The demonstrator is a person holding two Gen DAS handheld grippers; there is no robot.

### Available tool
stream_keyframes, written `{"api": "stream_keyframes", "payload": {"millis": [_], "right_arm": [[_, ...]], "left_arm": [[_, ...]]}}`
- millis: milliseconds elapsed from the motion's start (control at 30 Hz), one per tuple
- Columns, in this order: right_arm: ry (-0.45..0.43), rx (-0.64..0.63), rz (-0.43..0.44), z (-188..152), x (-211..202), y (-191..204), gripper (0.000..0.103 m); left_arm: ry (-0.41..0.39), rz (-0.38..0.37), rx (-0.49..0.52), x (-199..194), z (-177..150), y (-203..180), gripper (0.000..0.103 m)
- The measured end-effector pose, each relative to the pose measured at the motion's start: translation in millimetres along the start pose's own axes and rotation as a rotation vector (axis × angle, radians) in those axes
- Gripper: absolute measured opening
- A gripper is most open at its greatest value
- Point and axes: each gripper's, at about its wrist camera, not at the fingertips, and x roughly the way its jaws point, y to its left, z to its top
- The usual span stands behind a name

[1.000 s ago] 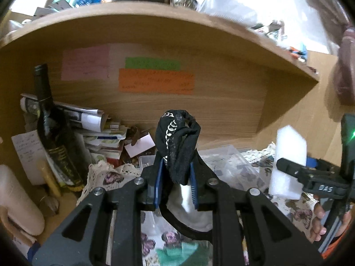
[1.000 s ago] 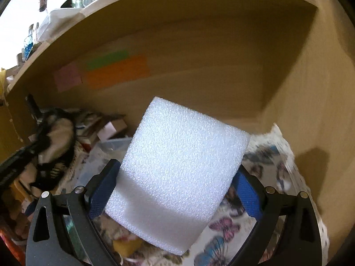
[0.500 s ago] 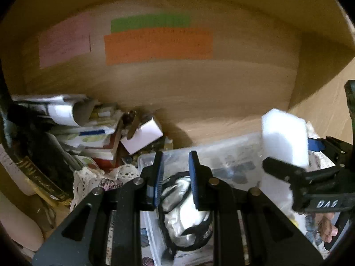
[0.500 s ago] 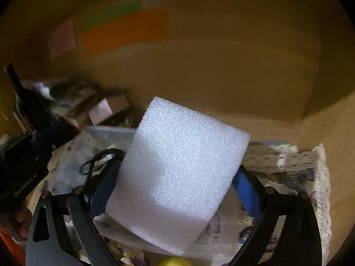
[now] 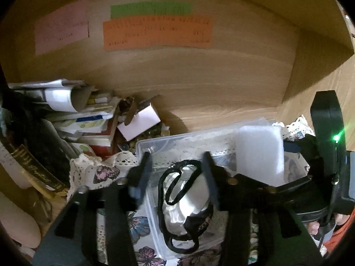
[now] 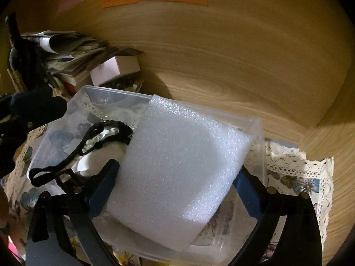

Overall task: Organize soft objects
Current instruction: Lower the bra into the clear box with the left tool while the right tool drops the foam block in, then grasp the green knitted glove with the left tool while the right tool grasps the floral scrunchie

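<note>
A clear plastic bin (image 5: 142, 146) stands on the shelf; its rim also shows in the right wrist view (image 6: 258, 124). A black-and-white fabric piece with black straps (image 5: 188, 197) lies inside it, also seen in the right wrist view (image 6: 104, 133). My left gripper (image 5: 177, 161) is open above the fabric, jaws spread apart. My right gripper (image 6: 175, 175) is shut on a white foam block (image 6: 177, 166) and holds it over the bin's right part. The foam block (image 5: 259, 153) and the right gripper (image 5: 310, 177) show at the right of the left wrist view.
A dark wine bottle (image 5: 33, 155) and a stack of papers and books (image 5: 84, 122) crowd the shelf's left side. A small white box (image 5: 139, 122) lies behind the bin. A butterfly-print lace cloth (image 6: 297, 177) covers the shelf floor. The wooden back wall (image 5: 199, 77) carries coloured notes.
My left gripper carried the fabric into the bin, then opened and let it go. My right gripper moved forward and down with the foam block, now over the bin.
</note>
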Motion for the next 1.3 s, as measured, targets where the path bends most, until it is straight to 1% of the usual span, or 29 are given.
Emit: {"api": "stream_keyframes", "payload": {"millis": [33,100,200,367,567,667,767,867,967,1167,1300], "right_arm": [[-0.008,-0.004,-0.007,-1.1,-3.2,2.3,0.099],[-0.027,-0.006,-0.019,-3.5,-11.1,3.0,0.101],[-0.056,0.005,-0.017,-4.4,-27.5,-5.3,0.103],[-0.134,0.040,-0.018,-7.1,-66.7,-9.4,0.103],[-0.232,0.082,-0.024,-13.4,-118.6,-11.3,0.103],[-0.297,0.088,-0.015,-23.7,-143.5,-4.8,0.103],[-0.335,0.094,-0.007,-37.4,-159.9,2.7,0.103],[-0.349,0.085,-0.036,-54.5,-168.7,9.4,0.103],[-0.355,0.080,-0.036,-70.5,-169.7,14.4,0.103],[-0.319,0.119,0.013,-95.6,-154.9,19.6,0.103],[-0.263,0.134,0.053,-102.8,-137.3,22.3,0.101]], "left_arm": [[-0.009,0.003,0.003,-3.1,0.0,-0.4,0.058],[-0.031,0.010,0.012,-13.4,0.0,-2.4,0.062],[-0.063,0.014,0.011,-30.4,0.8,-3.5,0.070],[-0.133,0.017,-0.003,-65.3,0.7,-1.5,0.087],[-0.218,0.026,0.003,-110.2,-9.4,-4.8,0.101],[-0.241,0.045,0.011,-125.9,-22.3,-10.5,0.103],[-0.238,0.052,0.045,-133.8,-42.5,-22.7,0.103],[-0.231,0.052,0.050,-132.7,-57.8,-30.3,0.103],[-0.199,0.018,0.039,-127.3,-71.5,-34.0,0.103],[-0.124,-0.036,0.019,-108.3,-98.0,-27.6,0.103],[-0.067,-0.029,0.015,-93.7,-115.3,-23.5,0.103]]}}
